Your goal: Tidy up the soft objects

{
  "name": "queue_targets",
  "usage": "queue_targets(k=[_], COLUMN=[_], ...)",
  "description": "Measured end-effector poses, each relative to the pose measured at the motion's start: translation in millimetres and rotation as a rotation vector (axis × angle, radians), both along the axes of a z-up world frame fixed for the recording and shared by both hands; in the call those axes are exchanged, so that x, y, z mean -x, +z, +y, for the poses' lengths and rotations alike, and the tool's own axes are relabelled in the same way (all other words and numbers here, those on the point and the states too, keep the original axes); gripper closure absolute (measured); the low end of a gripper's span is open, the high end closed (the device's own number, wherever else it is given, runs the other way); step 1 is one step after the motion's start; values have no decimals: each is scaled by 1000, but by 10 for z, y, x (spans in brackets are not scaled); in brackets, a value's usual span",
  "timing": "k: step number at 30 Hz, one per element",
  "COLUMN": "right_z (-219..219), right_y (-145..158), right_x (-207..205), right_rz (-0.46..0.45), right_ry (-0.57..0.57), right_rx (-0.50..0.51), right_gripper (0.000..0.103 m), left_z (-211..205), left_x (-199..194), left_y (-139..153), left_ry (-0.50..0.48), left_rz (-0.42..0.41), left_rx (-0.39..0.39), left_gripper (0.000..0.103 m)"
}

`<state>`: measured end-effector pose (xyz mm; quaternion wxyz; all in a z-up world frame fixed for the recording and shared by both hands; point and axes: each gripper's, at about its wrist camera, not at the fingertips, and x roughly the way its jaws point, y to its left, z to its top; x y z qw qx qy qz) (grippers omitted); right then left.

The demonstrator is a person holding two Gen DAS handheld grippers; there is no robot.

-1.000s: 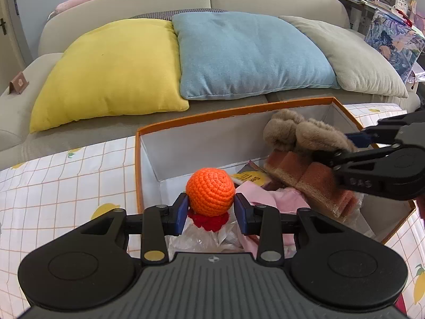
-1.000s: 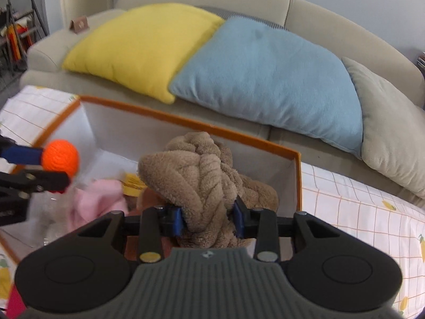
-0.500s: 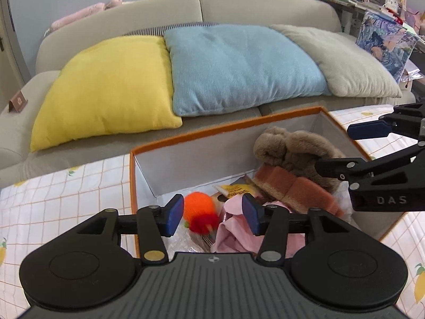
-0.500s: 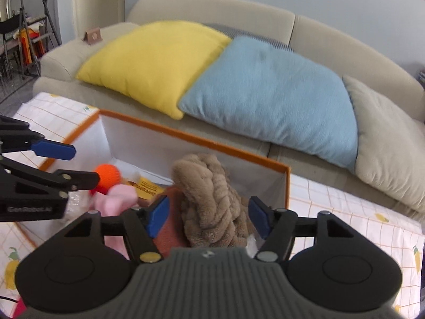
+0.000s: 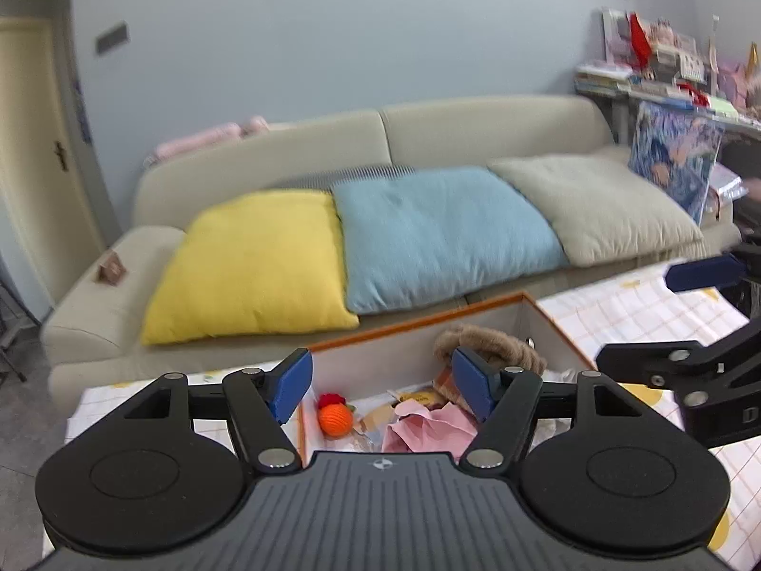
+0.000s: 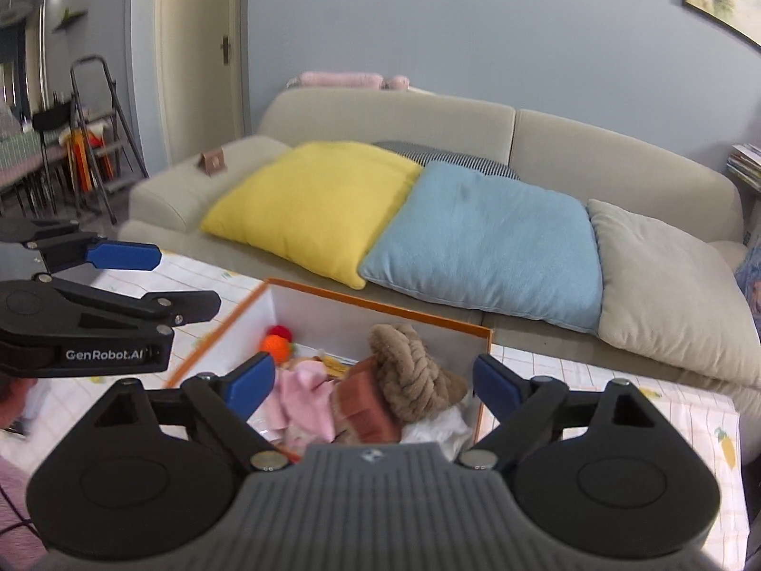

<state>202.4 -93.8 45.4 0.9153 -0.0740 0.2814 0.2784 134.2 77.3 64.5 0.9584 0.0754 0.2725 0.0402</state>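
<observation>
The orange-rimmed box [image 5: 475, 307] stood open-topped on the checked cloth [image 6: 618, 409] in front of the sofa [image 5: 475, 128], bare cloth on either side of it. Above its near edge the left gripper [image 5: 383, 390] hung with fingers spread wide, holding nothing. Inside, at the box's left end, lay the orange crochet ball [image 5: 335, 419]; the pink cloth [image 6: 304, 392] was mid-box, and the brown knitted bundle [image 6: 411, 373] was piled toward the right wall. The right gripper [image 6: 375, 385] hovered over it, fingers wide apart and empty. Behind the box, yellow [image 6: 314, 200], blue [image 6: 490, 238] and grey cushions [image 6: 666, 285] lined the sofa.
</observation>
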Motion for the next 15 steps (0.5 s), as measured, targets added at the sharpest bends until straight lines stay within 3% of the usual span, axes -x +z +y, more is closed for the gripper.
queue_targets(k=[7, 10, 13, 15], right_z=[-381, -522, -631, -704], right_y=[146, 91, -23, -122], right_x=[698, 986, 1208, 1323], right_rz=[-59, -77, -70, -63], right_ry=[-50, -90, -145, -189], right_rx=[-77, -103, -114, -126], right_gripper=[4, 3, 3, 3], left_z=[-338, -478, -562, -589], left_x=[599, 762, 889, 964], left_y=[24, -68, -166, -239], left_ry=[3, 11, 46, 70], left_rz=[-88, -73, -69, -60], left_rx=[-62, -94, -72, -35], left_gripper=[13, 13, 12, 6])
